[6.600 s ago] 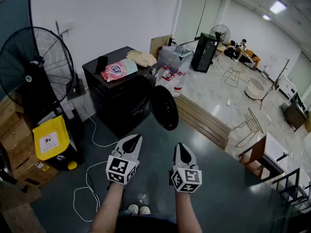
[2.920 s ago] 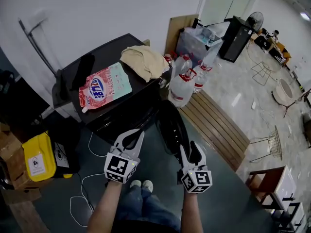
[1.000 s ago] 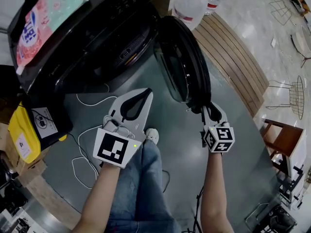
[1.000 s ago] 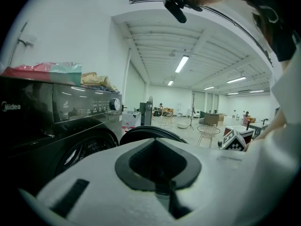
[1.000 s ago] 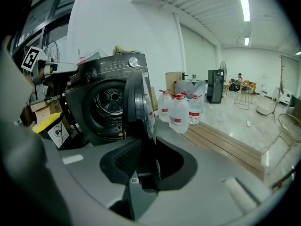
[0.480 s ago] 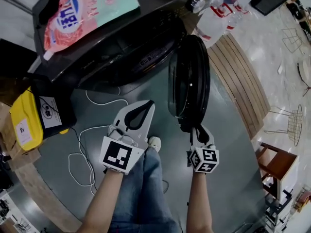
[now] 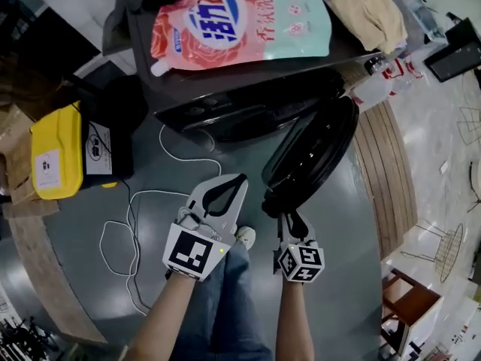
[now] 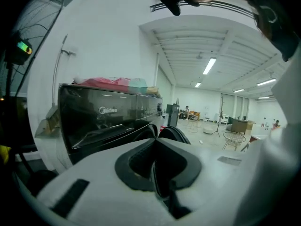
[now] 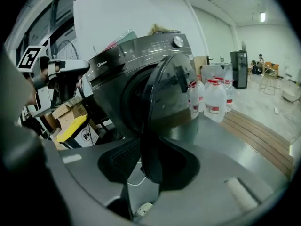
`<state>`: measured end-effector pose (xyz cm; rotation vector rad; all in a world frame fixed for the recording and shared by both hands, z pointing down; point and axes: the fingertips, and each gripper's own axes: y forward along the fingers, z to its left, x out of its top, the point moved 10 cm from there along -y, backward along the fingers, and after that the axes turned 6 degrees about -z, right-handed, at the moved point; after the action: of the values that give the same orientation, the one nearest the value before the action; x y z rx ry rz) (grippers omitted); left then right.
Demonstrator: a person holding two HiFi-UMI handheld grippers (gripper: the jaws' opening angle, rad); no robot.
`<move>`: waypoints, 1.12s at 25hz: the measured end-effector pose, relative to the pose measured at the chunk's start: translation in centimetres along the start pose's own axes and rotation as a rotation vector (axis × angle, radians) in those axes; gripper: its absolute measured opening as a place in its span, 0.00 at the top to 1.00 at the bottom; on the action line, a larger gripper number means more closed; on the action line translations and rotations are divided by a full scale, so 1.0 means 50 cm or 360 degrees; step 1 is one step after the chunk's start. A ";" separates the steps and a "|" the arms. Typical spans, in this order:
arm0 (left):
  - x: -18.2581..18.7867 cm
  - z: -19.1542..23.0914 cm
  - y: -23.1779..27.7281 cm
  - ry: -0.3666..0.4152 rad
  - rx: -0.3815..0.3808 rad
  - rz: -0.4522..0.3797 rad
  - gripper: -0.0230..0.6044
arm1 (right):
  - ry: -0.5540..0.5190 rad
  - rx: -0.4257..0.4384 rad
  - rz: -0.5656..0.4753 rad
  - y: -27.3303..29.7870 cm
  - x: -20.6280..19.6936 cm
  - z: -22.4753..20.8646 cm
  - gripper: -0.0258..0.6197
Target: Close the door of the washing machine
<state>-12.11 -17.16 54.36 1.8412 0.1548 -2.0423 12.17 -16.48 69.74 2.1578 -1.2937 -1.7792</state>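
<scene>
Door (image 7: 312,156) stands half open, swung out from the washer (image 7: 248,110). Its lower rim sits between the right claw's (image 7: 288,216) jaws, which are opening. Left claw (image 7: 237,183) closed, empty, near the door.

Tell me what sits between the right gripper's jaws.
The rim of the washing machine door stands between the jaws of the right gripper, which are opening. The right gripper view shows it.

The door (image 7: 312,156) has swung from wide open in toward the washing machine (image 7: 248,111). The right tongs (image 7: 291,216) have followed its rim and are opening around it.
</scene>
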 end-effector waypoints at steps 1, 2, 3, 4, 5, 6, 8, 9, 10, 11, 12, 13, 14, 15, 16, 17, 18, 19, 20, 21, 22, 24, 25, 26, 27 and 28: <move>0.001 0.010 -0.008 -0.0008 0.0026 -0.0005 0.95 | -0.0002 0.0037 0.0007 0.015 0.004 0.014 0.76; 0.002 0.020 -0.015 -0.0012 0.0050 -0.0011 0.95 | -0.0001 0.0072 0.0013 0.030 0.009 0.026 0.76; 0.002 0.029 -0.022 -0.0015 0.0072 -0.0017 0.95 | -0.0003 0.0107 0.0018 0.045 0.013 0.038 0.75; 0.003 0.038 -0.029 -0.0019 0.0092 -0.0022 0.95 | -0.0009 0.0140 0.0023 0.060 0.017 0.050 0.75; 0.003 0.046 -0.035 -0.0023 0.0112 -0.0027 0.95 | -0.0019 0.0174 0.0027 0.074 0.022 0.060 0.74; 0.002 0.053 -0.041 -0.0028 0.0132 -0.0032 0.95 | -0.0033 0.0208 0.0030 0.087 0.026 0.071 0.74; 0.001 0.066 -0.053 -0.0039 0.0170 -0.0037 0.95 | -0.0073 0.0276 0.0036 0.114 0.037 0.091 0.75; 0.000 0.072 -0.058 -0.0043 0.0188 -0.0036 0.95 | -0.0095 0.0310 0.0039 0.128 0.044 0.100 0.75; -0.001 0.077 -0.062 -0.0046 0.0203 -0.0035 0.95 | -0.0117 0.0343 0.0041 0.141 0.051 0.108 0.75; -0.003 0.082 -0.065 -0.0050 0.0215 -0.0033 0.95 | -0.0140 0.0374 0.0040 0.153 0.057 0.116 0.76; -0.004 0.086 -0.068 -0.0055 0.0226 -0.0031 0.95 | -0.0165 0.0403 0.0037 0.165 0.064 0.124 0.77; -0.006 0.090 -0.070 -0.0060 0.0235 -0.0028 0.95 | -0.0190 0.0429 0.0032 0.176 0.071 0.131 0.78; -0.008 0.093 -0.072 -0.0065 0.0243 -0.0025 0.95 | -0.0211 0.0453 0.0025 0.187 0.078 0.138 0.79; -0.010 0.096 -0.072 -0.0070 0.0252 -0.0024 0.95 | -0.0226 0.0475 0.0019 0.199 0.084 0.144 0.82; -0.012 0.099 -0.073 -0.0074 0.0260 -0.0024 0.95 | -0.0236 0.0493 0.0014 0.210 0.090 0.151 0.83; -0.013 0.101 -0.073 -0.0076 0.0267 -0.0023 0.95 | -0.0242 0.0506 0.0007 0.221 0.094 0.157 0.84; -0.015 0.102 -0.072 -0.0075 0.0272 -0.0022 0.95 | -0.0245 0.0509 -0.0003 0.232 0.099 0.161 0.84; -0.016 0.104 -0.071 -0.0072 0.0273 -0.0020 0.95 | -0.0244 0.0507 -0.0016 0.243 0.105 0.163 0.92; -0.018 0.104 -0.070 -0.0071 0.0273 -0.0019 0.95 | -0.0243 0.0506 -0.0028 0.255 0.112 0.165 0.94; -0.019 0.105 -0.068 -0.0073 0.0273 -0.0017 0.95 | -0.0248 0.0513 -0.0035 0.266 0.119 0.166 0.94; -0.021 0.106 -0.066 -0.0074 0.0273 -0.0014 0.95 | -0.0258 0.0526 -0.0039 0.277 0.126 0.169 0.94; -0.022 0.109 -0.063 -0.0073 0.0277 -0.0010 0.95 | -0.0276 0.0552 -0.0044 0.298 0.139 0.176 0.94; -0.023 0.111 -0.062 -0.0074 0.0280 -0.0010 0.95 | -0.0281 0.0561 -0.0045 0.307 0.145 0.179 0.95; -0.023 0.113 -0.060 -0.0076 0.0285 -0.0011 0.95 | -0.0286 0.0568 -0.0045 0.316 0.151 0.182 0.94; -0.024 0.115 -0.059 -0.0080 0.0291 -0.0013 0.95 | -0.0290 0.0573 -0.0044 0.324 0.156 0.185 0.94; -0.024 0.117 -0.057 -0.0083 0.0296 -0.0015 0.95 | -0.0288 0.0576 -0.0045 0.332 0.160 0.188 0.94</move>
<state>-18.51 -16.22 55.82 1.8949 -0.0423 -2.1730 -4.97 -28.00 69.11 2.2333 -1.7575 -1.9152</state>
